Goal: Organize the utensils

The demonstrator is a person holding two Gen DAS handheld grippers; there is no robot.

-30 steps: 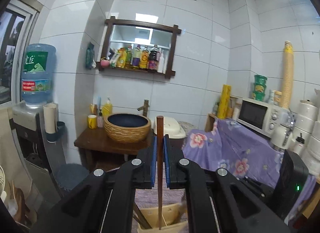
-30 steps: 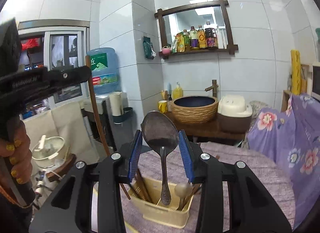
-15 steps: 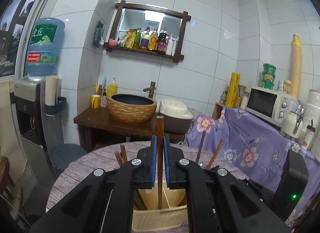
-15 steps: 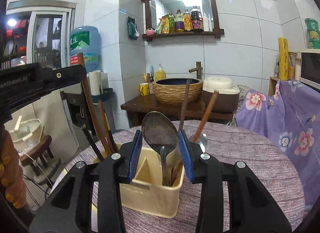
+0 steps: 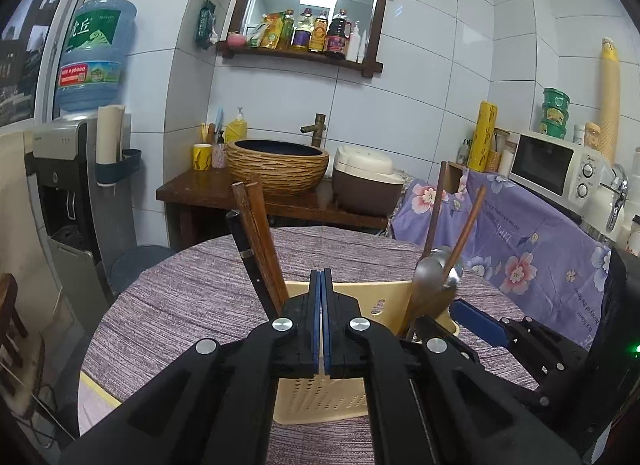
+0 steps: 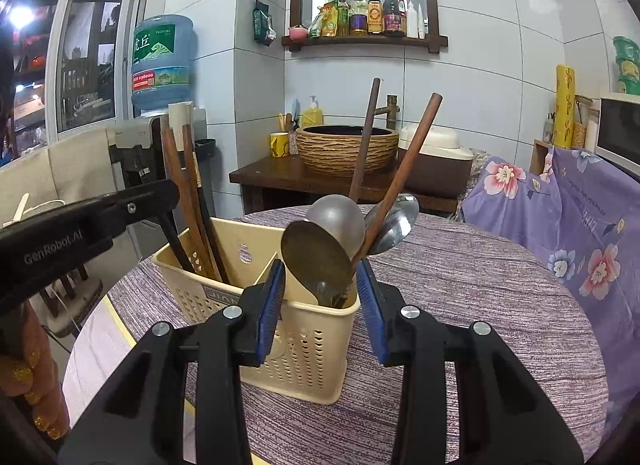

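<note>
Left gripper (image 5: 321, 297): blue pads pressed flat together, nothing seen between them; it hangs over the near wall of the utensil holder (image 6: 304, 349). Right gripper (image 6: 321, 265): jaws part-way apart, a pad at either edge of the bowl of a dull metal spoon (image 6: 316, 253), which they appear to grip; the spoon stands bowl-up, slightly tilted, with its handle down inside the holder's right compartment. The holder is a beige perforated plastic box with a middle divider, standing on the round table (image 6: 460, 305), which has a purple striped cloth; it is toward the table's near left edge. Left compartment: a bundle of brown chopsticks (image 6: 192, 201) and one black-handled item (image 5: 240, 241), all leaning left; what the black item is cannot be told. Right compartment: two more metal spoons (image 6: 340, 217) bowl-up behind the gripped one, and two brown sticks (image 6: 400, 181) leaning right. A person's hand (image 6: 36, 385) holding the left gripper shows at the lower left edge of the right wrist view
</note>
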